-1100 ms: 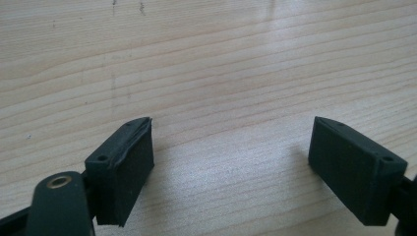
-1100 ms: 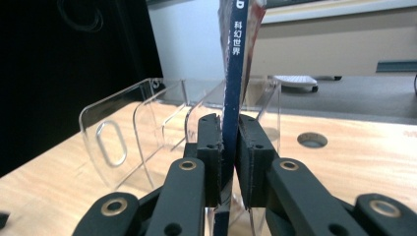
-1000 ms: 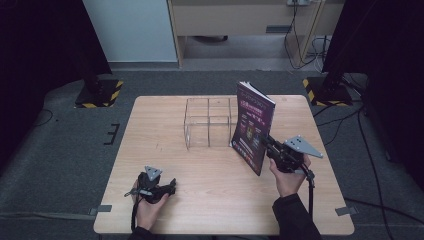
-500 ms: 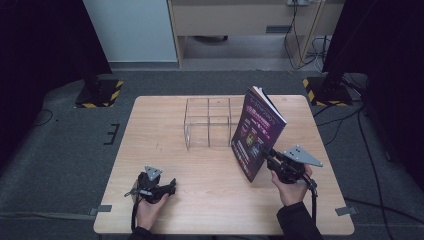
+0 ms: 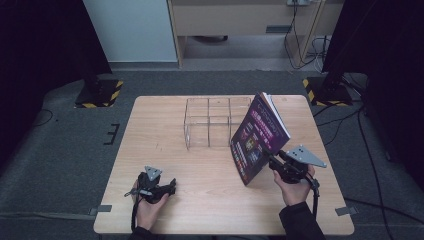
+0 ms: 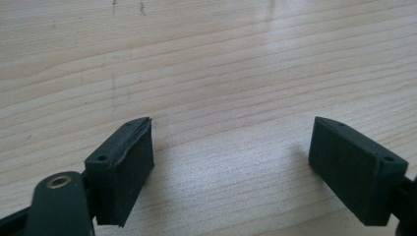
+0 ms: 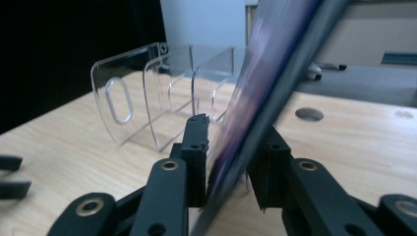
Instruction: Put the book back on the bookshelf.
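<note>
The right gripper (image 5: 270,161) has just been easing its jaws, slack around the tilted book (image 5: 260,137) — seemingly letting it settle beside the clear rack (image 5: 210,122); the left gripper (image 5: 167,186) rests idle on the bench (image 5: 200,200), jaws apart.

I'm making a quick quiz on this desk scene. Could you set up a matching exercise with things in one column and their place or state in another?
Things:
1. book
2. clear rack
3. left tool
4. right tool

States:
A. open, nothing between its jaws
B. tilted on its lower edge
C. stands at the table's far middle
D. jaws on either side of the book

Pairs: 1-B, 2-C, 3-A, 4-D
</note>
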Action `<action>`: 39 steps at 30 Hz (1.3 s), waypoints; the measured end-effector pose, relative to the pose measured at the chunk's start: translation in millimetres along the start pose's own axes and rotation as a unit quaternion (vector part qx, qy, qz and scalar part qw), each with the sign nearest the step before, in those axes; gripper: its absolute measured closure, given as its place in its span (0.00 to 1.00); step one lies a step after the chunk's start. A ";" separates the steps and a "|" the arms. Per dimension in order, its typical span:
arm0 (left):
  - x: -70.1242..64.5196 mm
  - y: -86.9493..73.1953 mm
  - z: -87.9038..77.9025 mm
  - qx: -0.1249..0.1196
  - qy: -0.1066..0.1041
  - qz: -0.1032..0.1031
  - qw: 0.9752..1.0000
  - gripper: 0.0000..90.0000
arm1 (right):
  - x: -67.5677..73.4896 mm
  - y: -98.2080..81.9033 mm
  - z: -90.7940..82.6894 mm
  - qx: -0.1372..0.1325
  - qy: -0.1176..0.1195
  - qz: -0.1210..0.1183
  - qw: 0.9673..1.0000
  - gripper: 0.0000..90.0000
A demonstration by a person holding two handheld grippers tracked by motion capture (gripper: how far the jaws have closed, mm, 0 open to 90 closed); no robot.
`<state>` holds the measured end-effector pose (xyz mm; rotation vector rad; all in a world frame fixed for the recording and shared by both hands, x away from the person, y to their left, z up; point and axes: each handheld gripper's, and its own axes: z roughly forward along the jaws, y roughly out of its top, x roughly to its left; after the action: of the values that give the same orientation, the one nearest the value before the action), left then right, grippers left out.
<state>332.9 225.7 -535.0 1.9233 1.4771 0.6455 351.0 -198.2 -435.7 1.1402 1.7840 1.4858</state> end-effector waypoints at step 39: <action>0.1 0.0 0.0 0.000 0.000 0.000 1.000 0.18 | 22.7 68.3 20.0 -0.018 -0.027 0.030 0.999 0.94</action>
<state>332.9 225.8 -535.1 1.9230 1.4768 0.6443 374.2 -166.5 -372.2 1.2136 1.6953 1.5008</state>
